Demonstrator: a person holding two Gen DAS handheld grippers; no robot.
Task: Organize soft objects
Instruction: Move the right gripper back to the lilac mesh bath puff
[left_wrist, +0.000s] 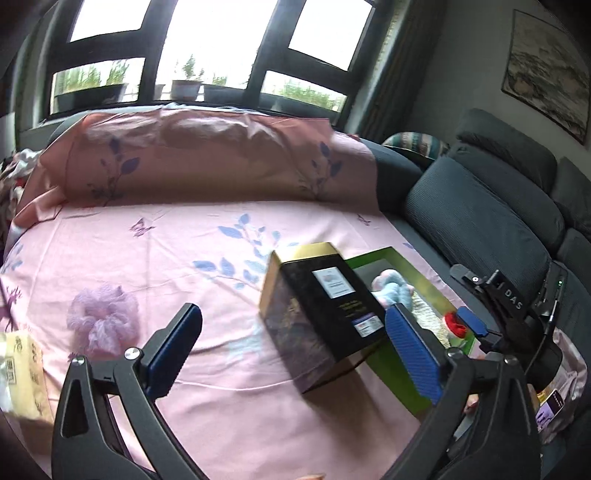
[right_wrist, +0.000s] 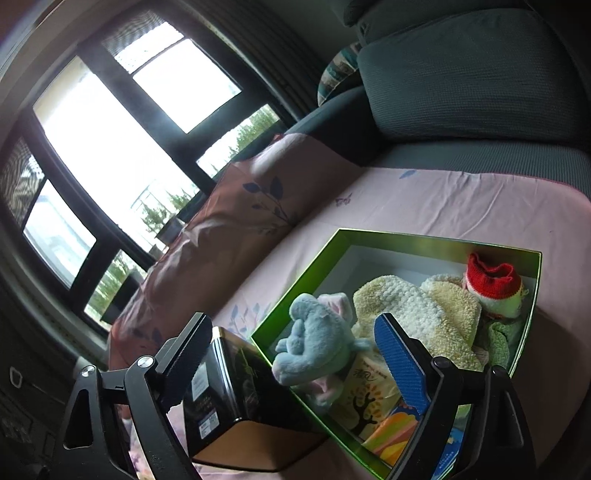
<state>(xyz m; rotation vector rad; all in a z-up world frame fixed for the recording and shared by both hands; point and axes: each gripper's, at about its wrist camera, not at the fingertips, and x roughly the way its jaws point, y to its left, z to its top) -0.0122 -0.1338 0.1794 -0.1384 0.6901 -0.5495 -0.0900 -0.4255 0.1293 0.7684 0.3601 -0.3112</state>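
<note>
1. On the sofa, a pink sheet (left_wrist: 184, 258) with blue leaf and butterfly prints covers the seat and runs up over the backrest. Dark grey cushions (left_wrist: 480, 214) sit off to the right.
2. Behind that, a big black-framed window (left_wrist: 207, 55) has potted plants along the sill, and a framed painting (left_wrist: 546, 74) hangs on the right wall.
3. Left gripper (left_wrist: 295, 339) is spread wide with nothing between its fingers. It's just hanging over the sheet.
4. A fluffy purple scrunchie (left_wrist: 99, 317) lies loose on the sheet, left of that gripper.
5. Right gripper (right_wrist: 295, 362) is wide open too, holding nothing, right over the green box (right_wrist: 332, 243).
6. That box holds a blue plush toy (right_wrist: 317, 343), cream fleece (right_wrist: 413, 314), a red knit hat (right_wrist: 493, 277) and a tissue pack (right_wrist: 369, 398).
7. A black-and-gold tin (left_wrist: 325, 314) sits tipped against the box's left edge.
</note>
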